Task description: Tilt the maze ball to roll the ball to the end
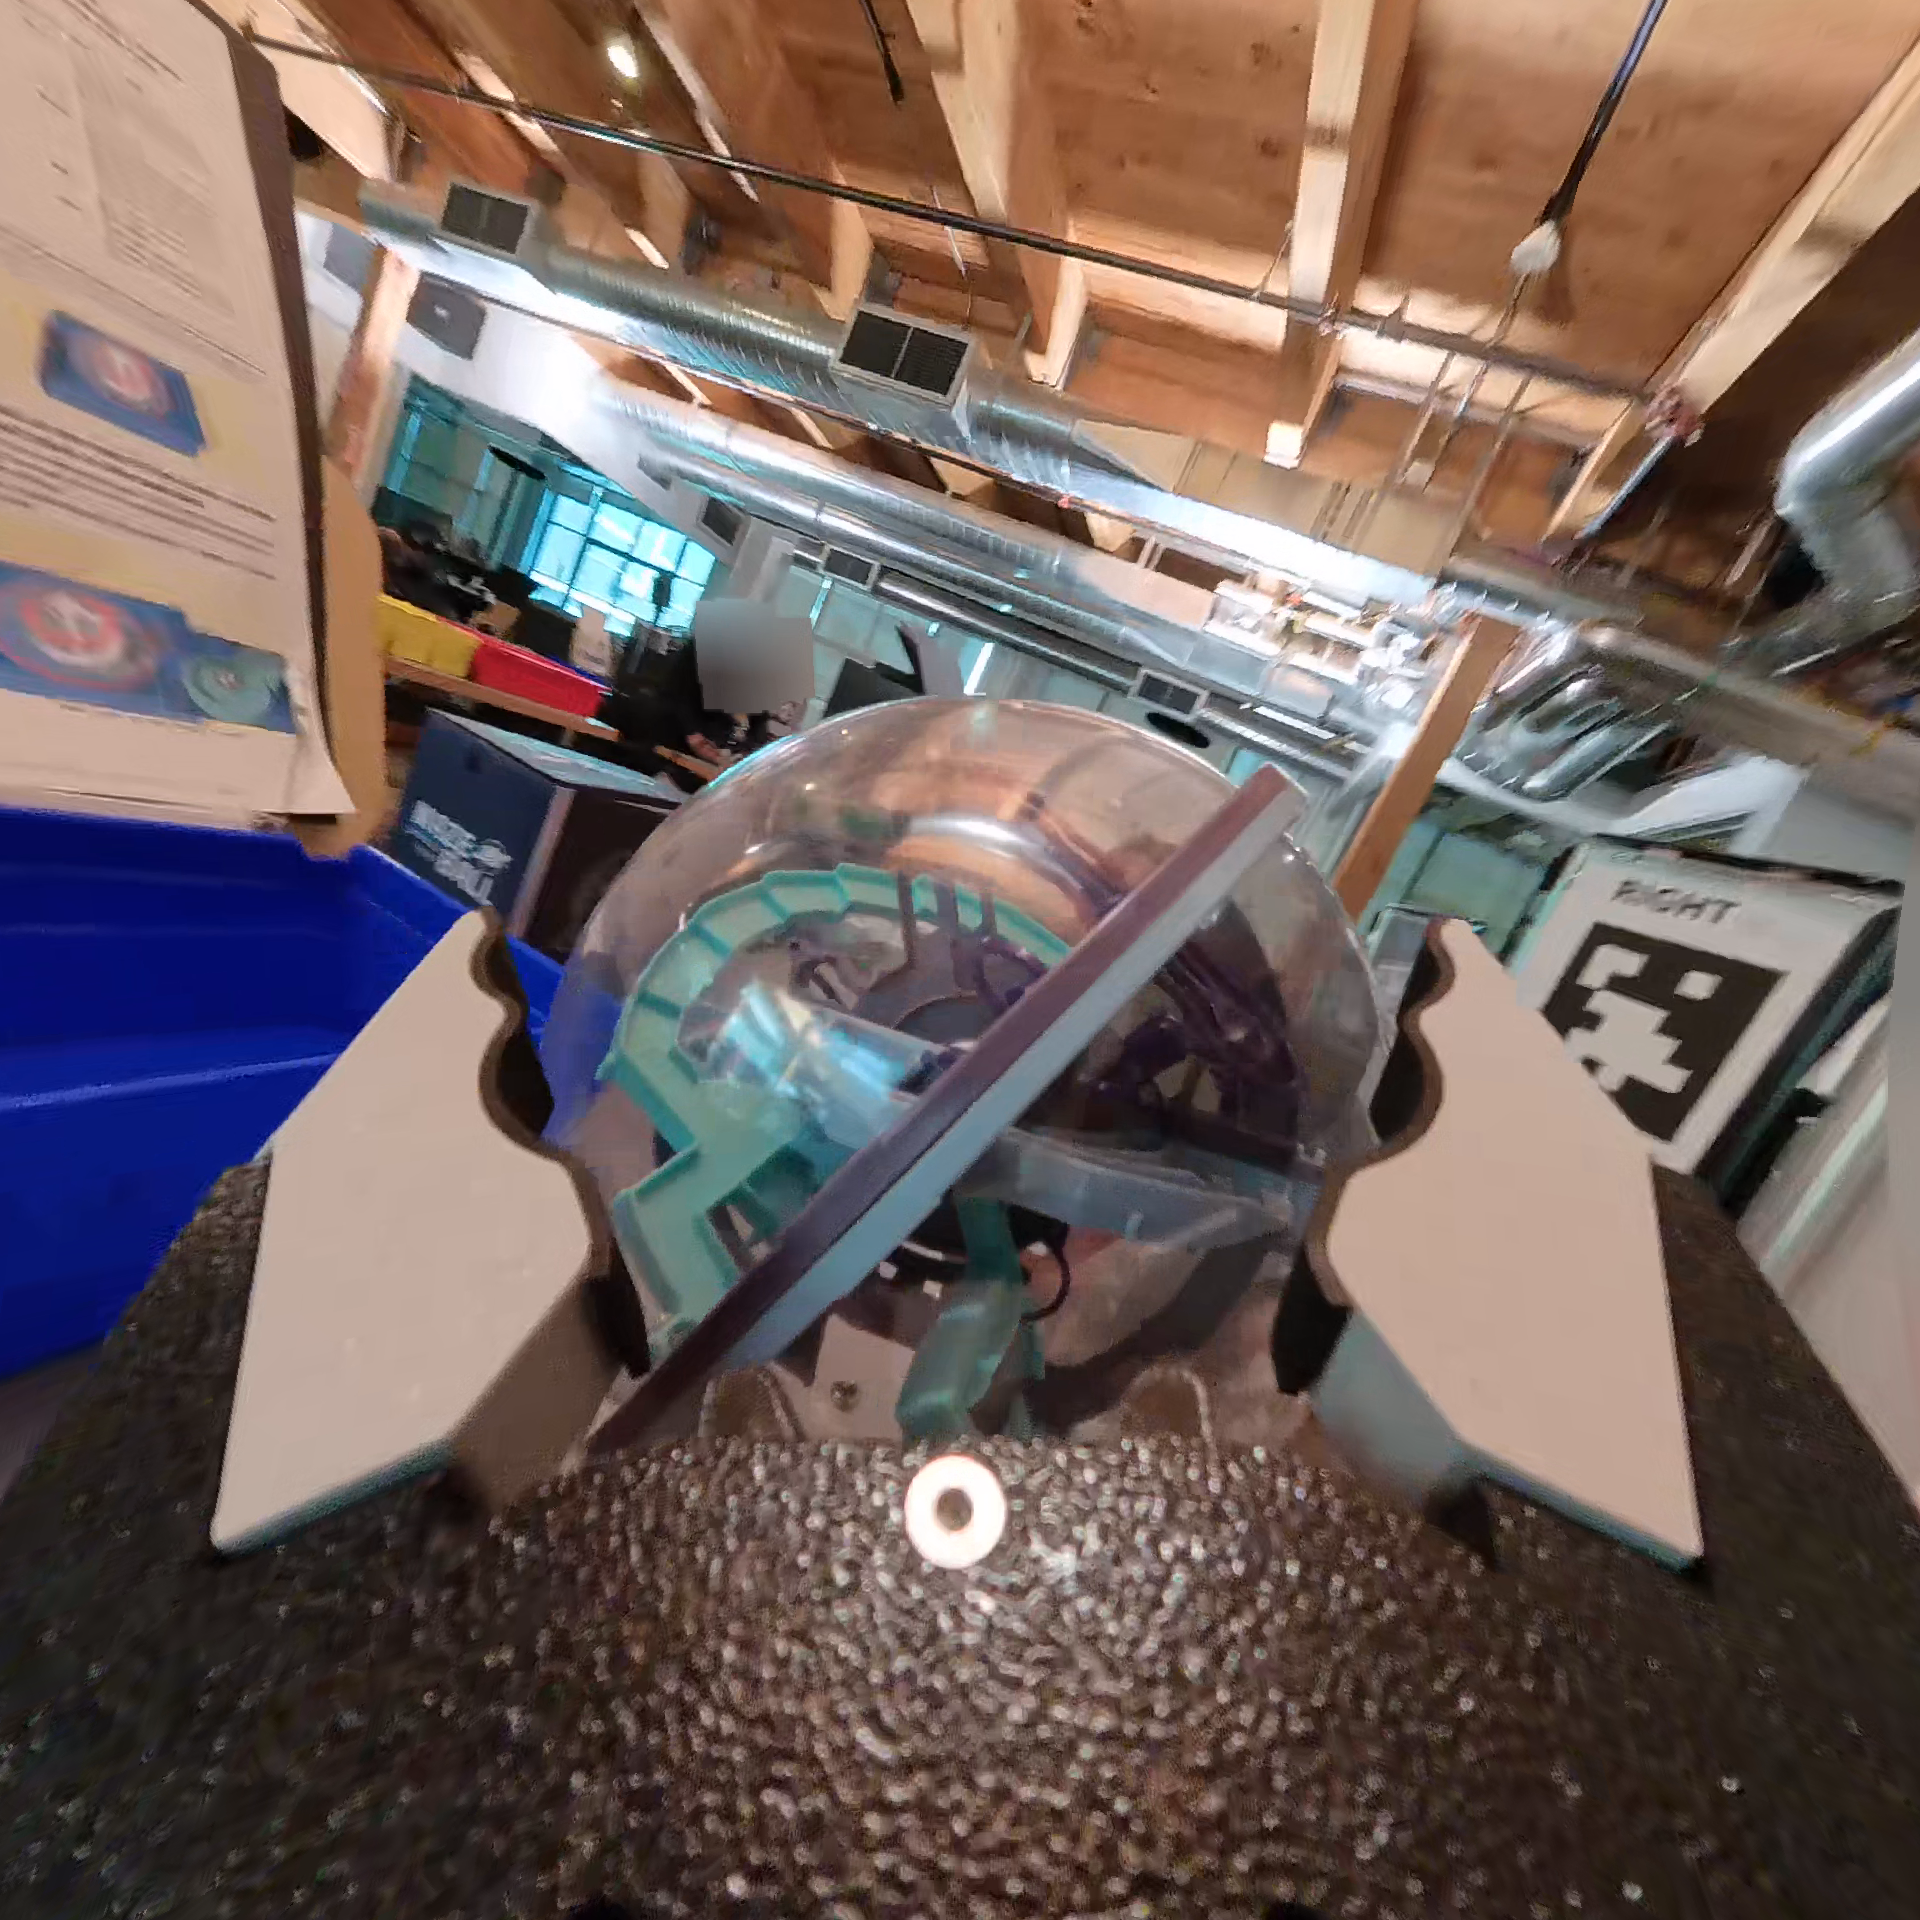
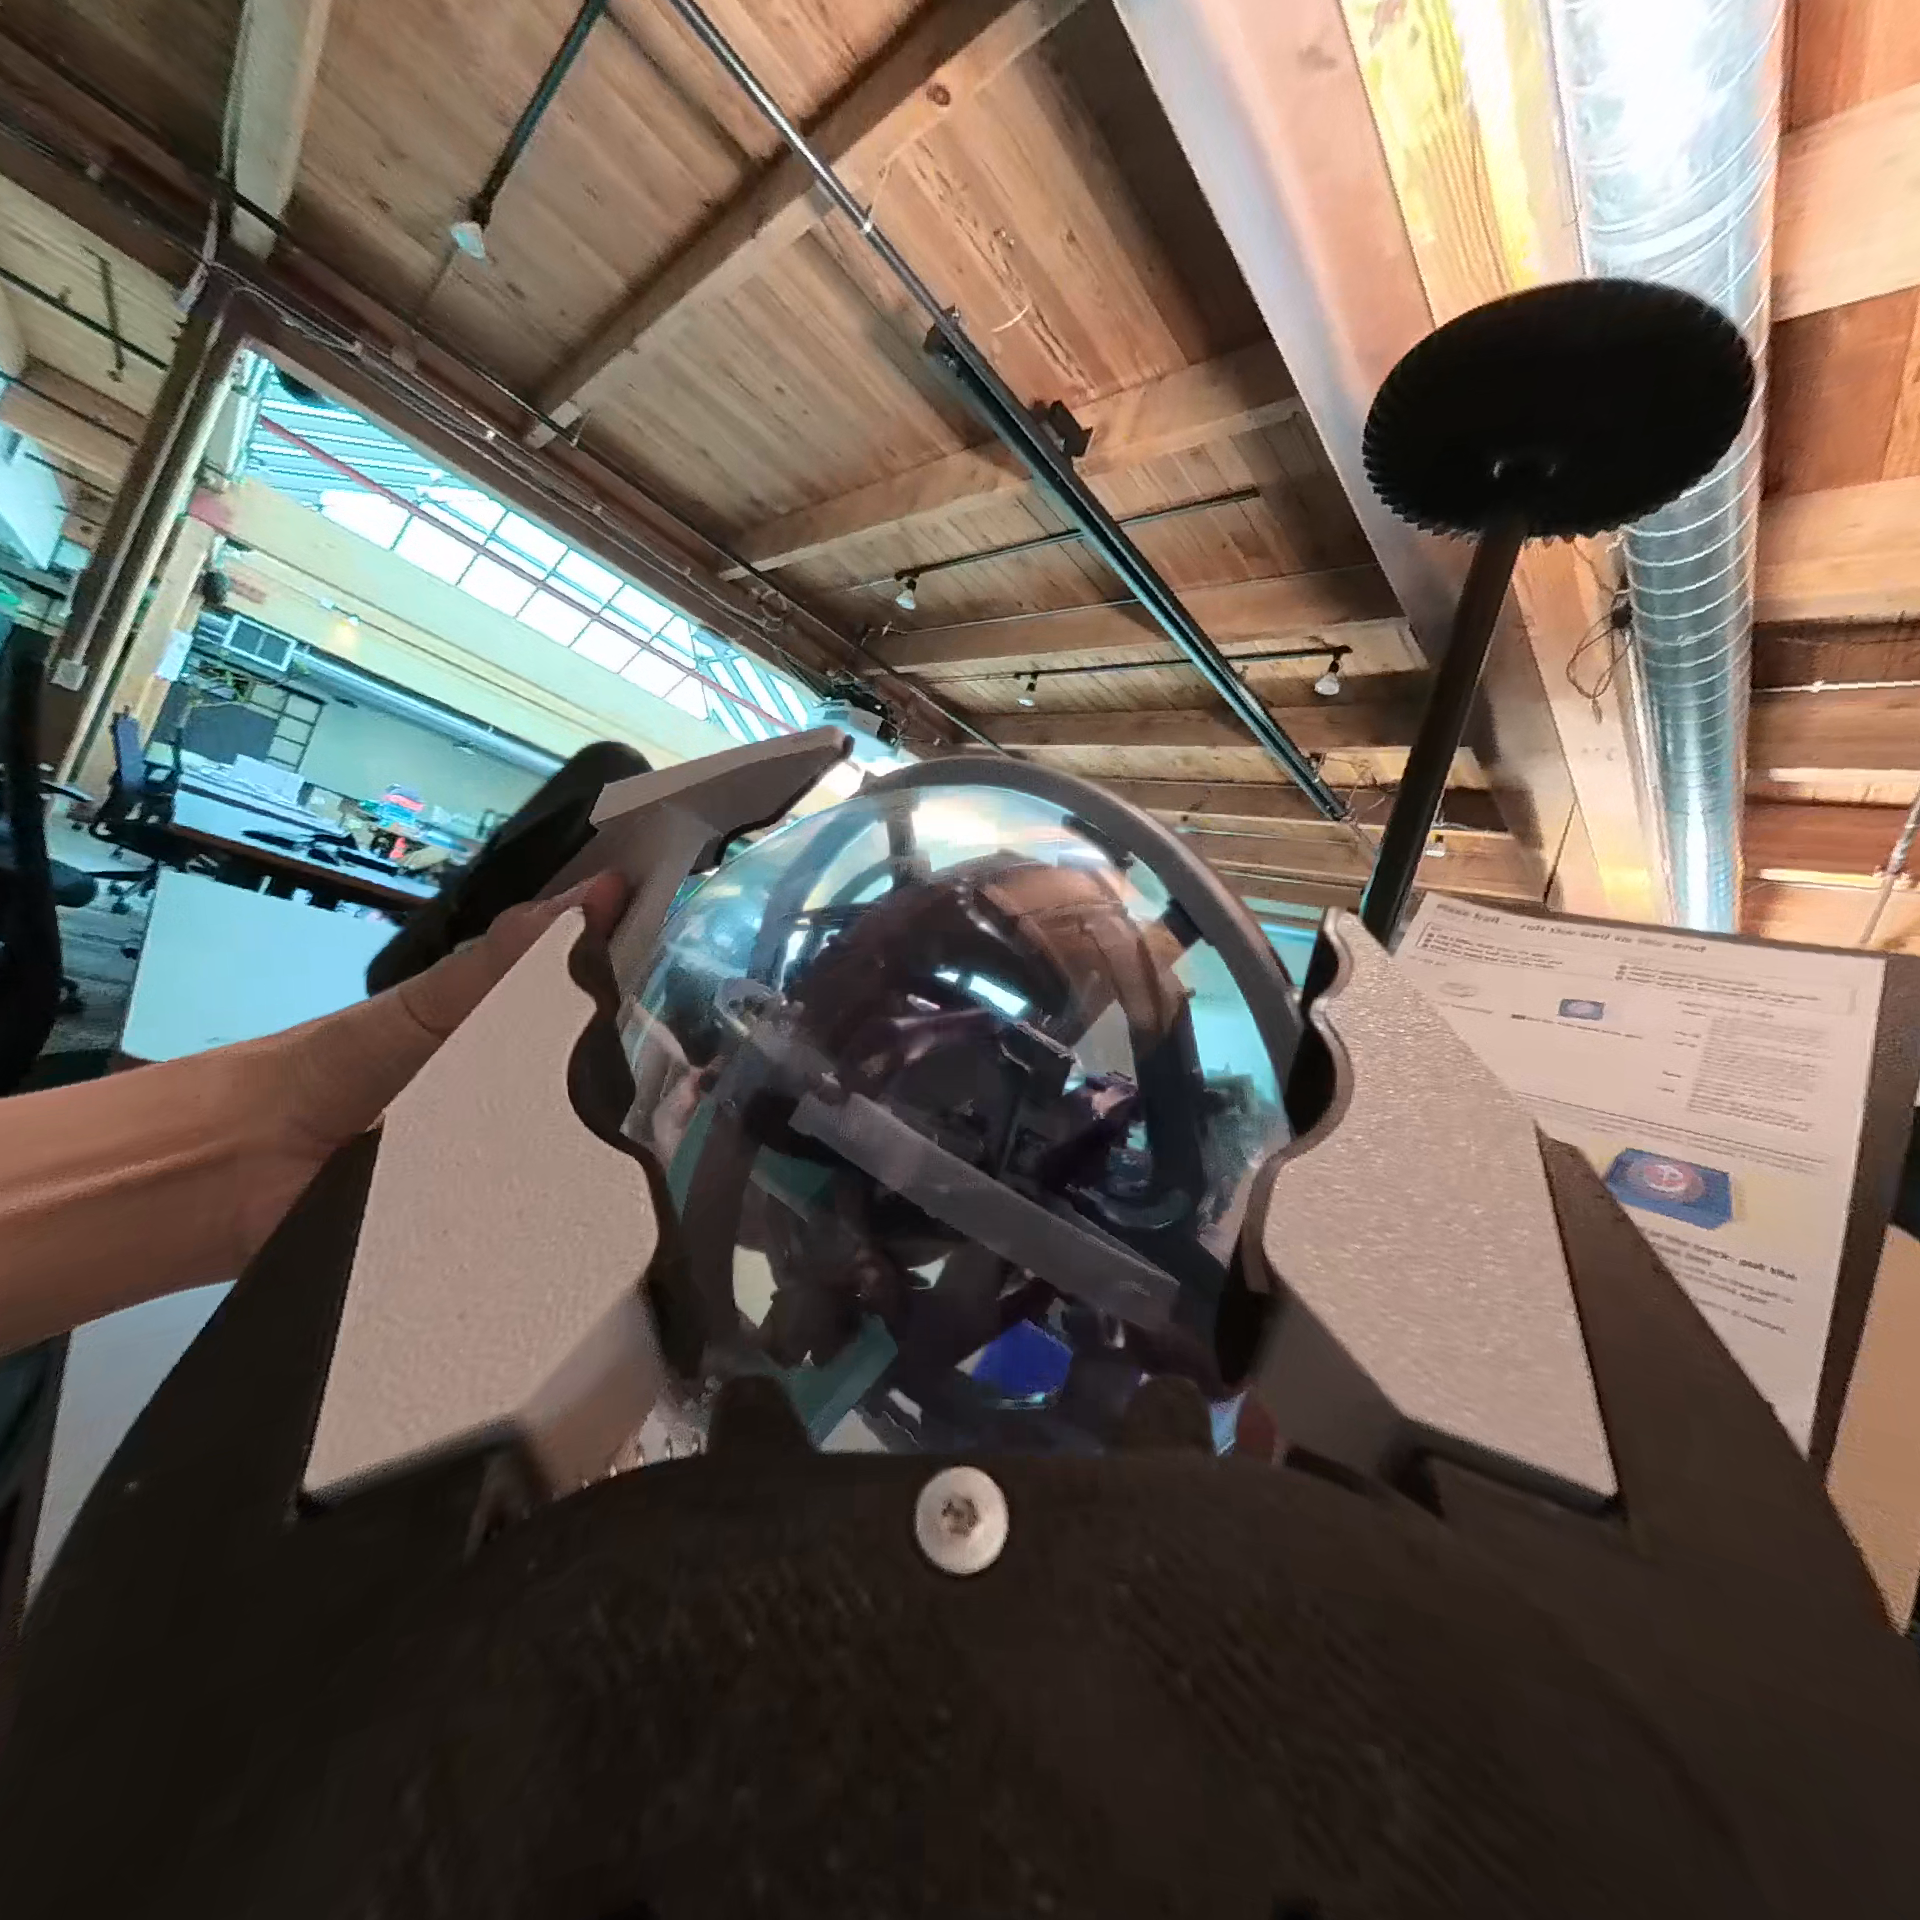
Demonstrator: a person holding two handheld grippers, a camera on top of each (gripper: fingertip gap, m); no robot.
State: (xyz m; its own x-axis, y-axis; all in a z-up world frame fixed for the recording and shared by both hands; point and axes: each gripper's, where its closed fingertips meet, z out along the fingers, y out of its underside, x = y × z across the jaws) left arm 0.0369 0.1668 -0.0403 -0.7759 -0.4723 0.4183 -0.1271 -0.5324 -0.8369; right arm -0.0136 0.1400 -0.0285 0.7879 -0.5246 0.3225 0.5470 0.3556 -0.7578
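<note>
maze ball [image 1: 966, 1049]: clear sphere w/ teal and purple tracks inside, held up in the air between both grippers, not on any bench. A dark flat ring crosses it on a slant.
left gripper [image 1: 961, 1101]: fingers [image 1: 416, 1195] spread to the sphere's width and pinching it on both sides; the scalloped edges touch the shell.
right gripper [image 2: 951, 1143]: same, fingers [image 2: 1392, 1195] pinching the sphere left and right. The other gripper's finger is seen at the sphere's upper left in this view, w/ the person's hand [image 2: 457, 997] behind it.
small ball: cannot find it; reflections and blur hide the inside, so I cannot tell which track it is on.
step now: I judge it is tilting in progress, as the ring is well off level in the left wrist view.
how to do well: turn both wrists together as one unit, slow and small, so the shell does not slip in the notches. Keep squeeze even on both sides. Tilt only enough that the ball creeps, then level again before a corner.
risk: smooth round plastic, probably slippery; if one gripper rotates faster, the sphere may twist out.
around: blue bin [image 1: 156, 1039] at left, printed sheet [image 2: 1662, 1091] on a stand near right; keep clear of both when swinging.
</note>
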